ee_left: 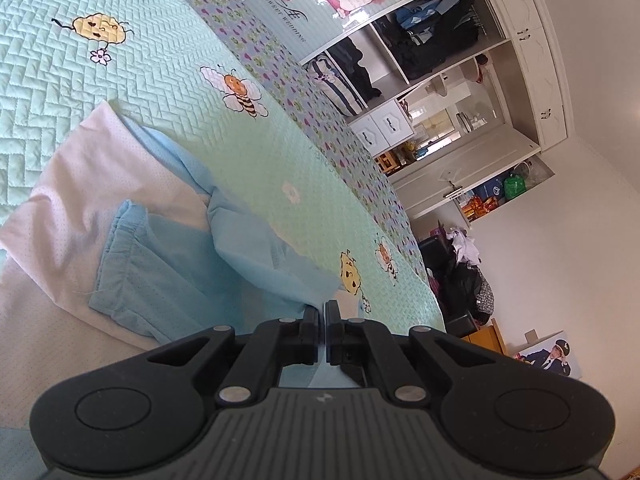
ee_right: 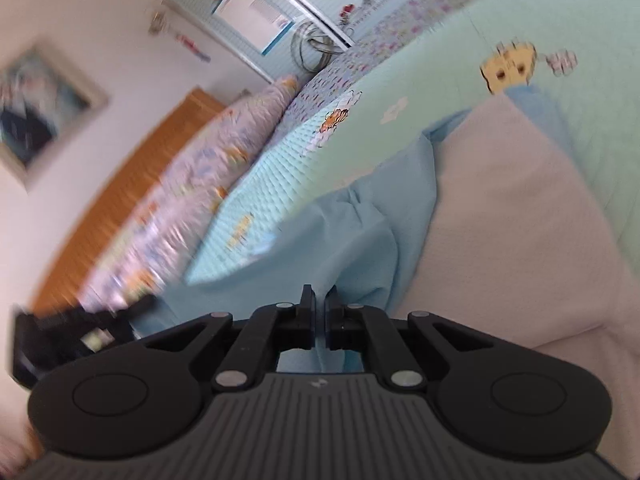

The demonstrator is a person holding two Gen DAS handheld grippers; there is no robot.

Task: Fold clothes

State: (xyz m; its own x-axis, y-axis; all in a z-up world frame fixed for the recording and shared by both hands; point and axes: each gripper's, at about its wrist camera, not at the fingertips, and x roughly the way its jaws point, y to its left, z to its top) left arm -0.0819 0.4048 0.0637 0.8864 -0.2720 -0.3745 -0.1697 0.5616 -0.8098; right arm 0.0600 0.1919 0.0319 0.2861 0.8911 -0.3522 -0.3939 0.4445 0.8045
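A garment with a pale pink body (ee_left: 84,184) and light blue sleeves (ee_left: 168,264) lies on the bed. My left gripper (ee_left: 322,307) is shut on a corner of the light blue fabric (ee_left: 280,272) and holds it above the quilt. In the right wrist view, my right gripper (ee_right: 319,296) is shut on a bunched fold of the light blue fabric (ee_right: 360,232), with the pink body (ee_right: 512,216) to its right. The right view is blurred.
The mint green quilt (ee_left: 120,80) with bee and flower patches covers the bed. An open white wardrobe (ee_left: 440,80) stands beyond the bed. A wooden headboard (ee_right: 132,184) and floral pillow (ee_right: 208,168) show in the right wrist view.
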